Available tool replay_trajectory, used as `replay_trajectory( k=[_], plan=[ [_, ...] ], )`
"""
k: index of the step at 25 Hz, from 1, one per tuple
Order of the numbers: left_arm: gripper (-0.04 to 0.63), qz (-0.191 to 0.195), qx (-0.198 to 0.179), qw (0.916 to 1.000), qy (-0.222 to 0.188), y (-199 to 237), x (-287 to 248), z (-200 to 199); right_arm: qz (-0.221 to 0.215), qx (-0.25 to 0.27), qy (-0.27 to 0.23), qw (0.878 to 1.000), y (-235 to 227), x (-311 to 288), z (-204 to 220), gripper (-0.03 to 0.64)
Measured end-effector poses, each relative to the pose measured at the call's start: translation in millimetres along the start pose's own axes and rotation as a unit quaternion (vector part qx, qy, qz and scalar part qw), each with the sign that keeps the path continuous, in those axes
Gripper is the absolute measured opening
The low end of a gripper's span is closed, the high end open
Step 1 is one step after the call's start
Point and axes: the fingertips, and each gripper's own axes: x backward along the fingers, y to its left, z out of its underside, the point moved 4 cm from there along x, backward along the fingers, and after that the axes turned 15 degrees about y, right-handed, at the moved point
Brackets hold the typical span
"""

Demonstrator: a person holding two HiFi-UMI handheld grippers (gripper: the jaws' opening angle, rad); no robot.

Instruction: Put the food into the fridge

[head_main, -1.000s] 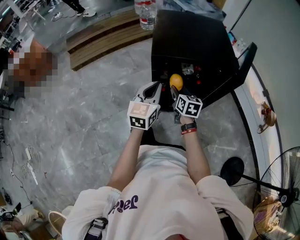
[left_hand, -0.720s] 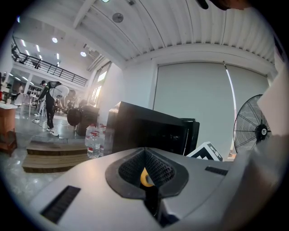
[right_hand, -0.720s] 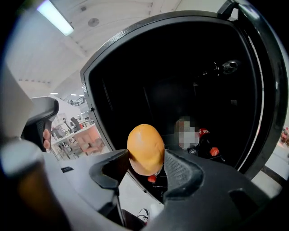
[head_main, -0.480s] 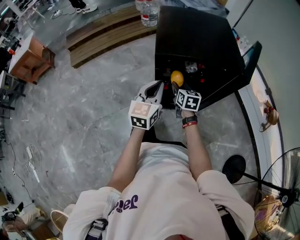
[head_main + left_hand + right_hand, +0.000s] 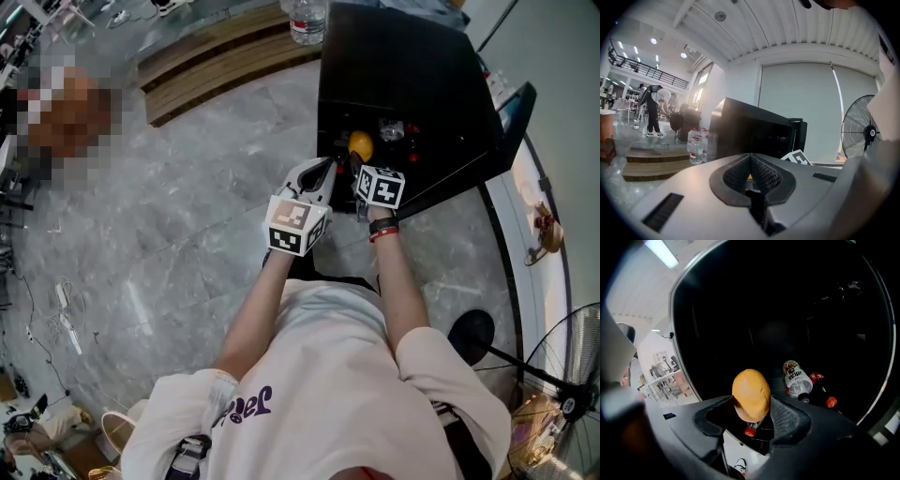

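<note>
My right gripper [image 5: 359, 159] is shut on an orange-yellow, egg-shaped fruit [image 5: 360, 145], held at the mouth of the open black fridge [image 5: 403, 75]. In the right gripper view the fruit [image 5: 751, 393] stands upright between the two pads, in front of the dark fridge interior. Inside lie a clear bottle with a red label [image 5: 797, 379], a dark bottle with a red cap [image 5: 821, 391] and another red cap [image 5: 750, 431] lower down. My left gripper [image 5: 321, 174] sits just left of the right one, shut with nothing in it; its pads [image 5: 761, 172] meet.
The fridge door [image 5: 514, 111] hangs open to the right. Water bottles [image 5: 307, 21] stand by wooden steps [image 5: 225, 56] behind the fridge. A standing fan [image 5: 562, 375] with a round base [image 5: 472, 335] is at the right, near my body. The floor is grey marble.
Both grippers have shifted slightly forward and right, toward the fridge opening, with the fruit still held in the right one. The left gripper stays shut.
</note>
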Motion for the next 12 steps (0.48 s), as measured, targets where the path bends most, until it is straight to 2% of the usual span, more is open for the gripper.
replay_trajectory(
  k=[12],
  plan=[
    [0.017, 0.004, -0.011, 0.9999, -0.005, 7.2, -14.2, 6.2, 0.006, 0.02, 0.009, 1.0, -7.5, -44.9, -10.6, 0.259]
  ],
)
